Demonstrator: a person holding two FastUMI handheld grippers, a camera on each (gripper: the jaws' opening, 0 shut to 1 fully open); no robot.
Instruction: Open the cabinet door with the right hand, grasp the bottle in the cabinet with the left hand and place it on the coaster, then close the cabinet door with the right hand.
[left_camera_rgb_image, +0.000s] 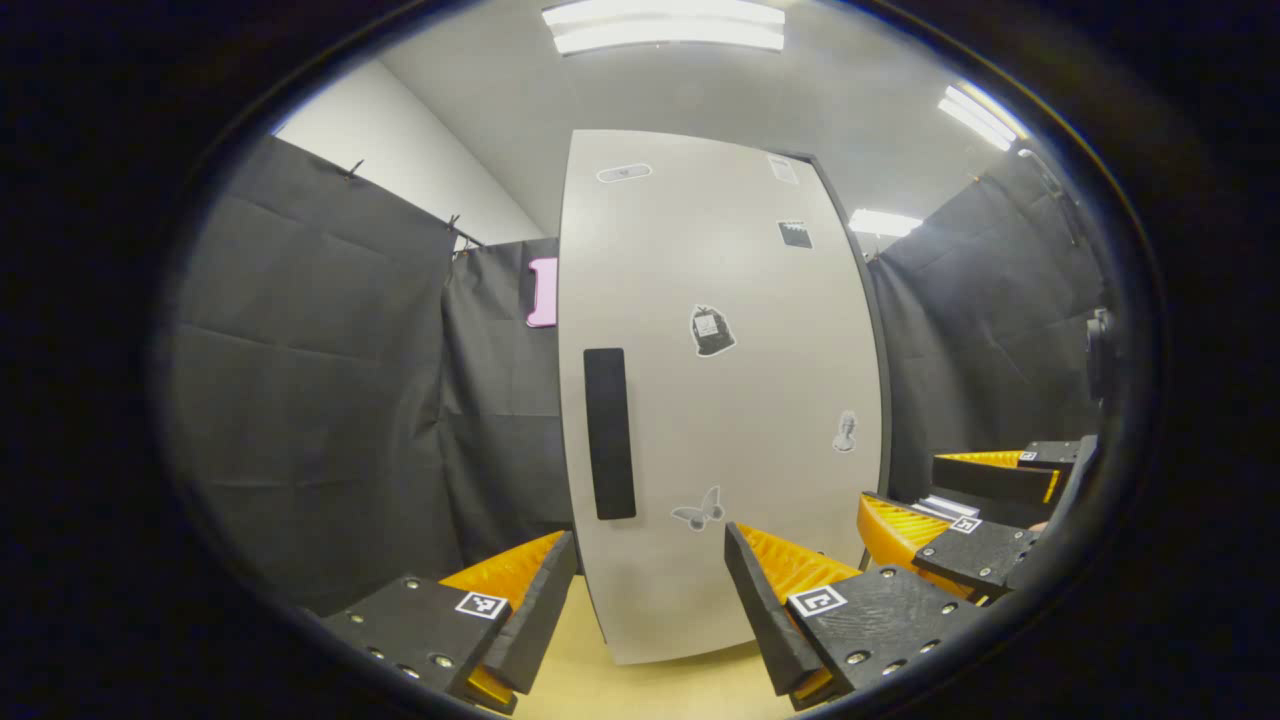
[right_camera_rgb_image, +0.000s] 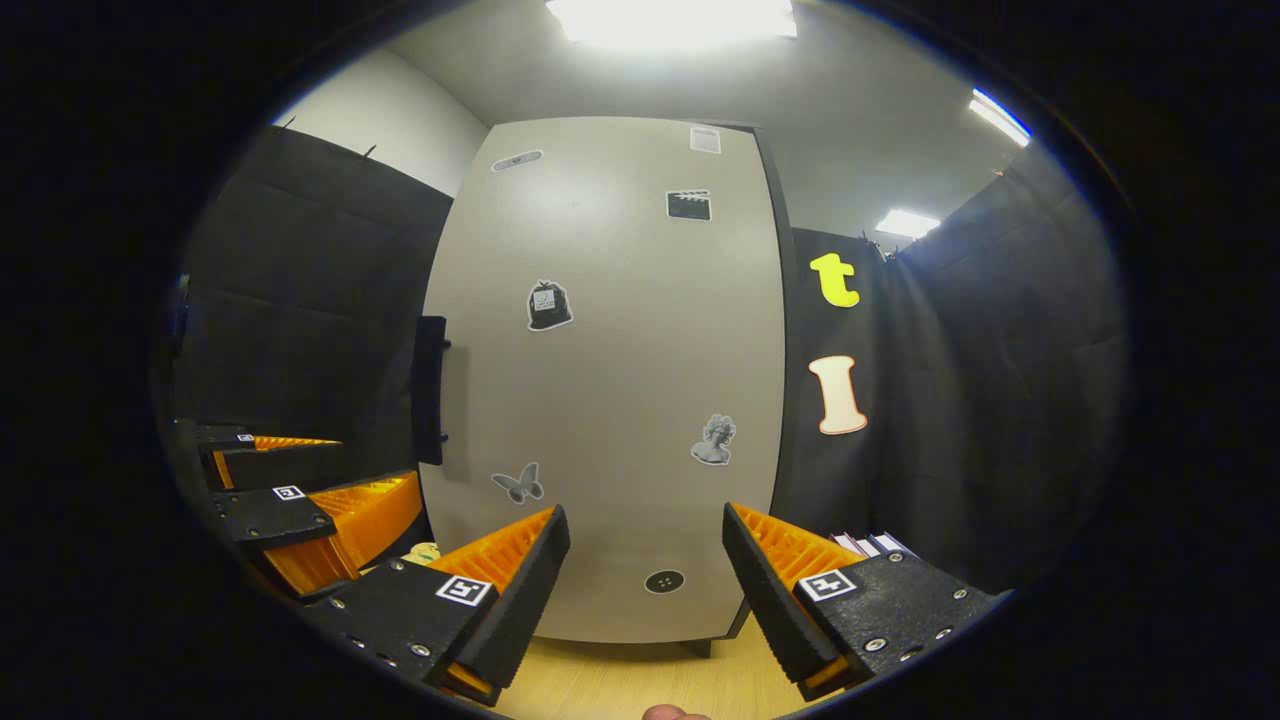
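Note:
A tall light-grey cabinet door (left_camera_rgb_image: 720, 400) with several stickers stands shut, so the cabinet's inside is hidden. Its black vertical handle (left_camera_rgb_image: 609, 433) sits on the door's left side, just above my left gripper (left_camera_rgb_image: 648, 610), which is open and empty close in front of the door. In the right gripper view the same door (right_camera_rgb_image: 610, 380) and handle (right_camera_rgb_image: 430, 390) appear. My right gripper (right_camera_rgb_image: 645, 590) is open and empty, facing the door's lower middle. A pale round edge (right_camera_rgb_image: 425, 552), possibly the coaster, peeks out low between the two grippers.
The cabinet stands on a light wooden tabletop (right_camera_rgb_image: 600, 690). The right gripper (left_camera_rgb_image: 960, 530) shows at the right of the left gripper view, the left gripper (right_camera_rgb_image: 300, 510) at the left of the right gripper view. Books (right_camera_rgb_image: 870, 543) lie right of the cabinet.

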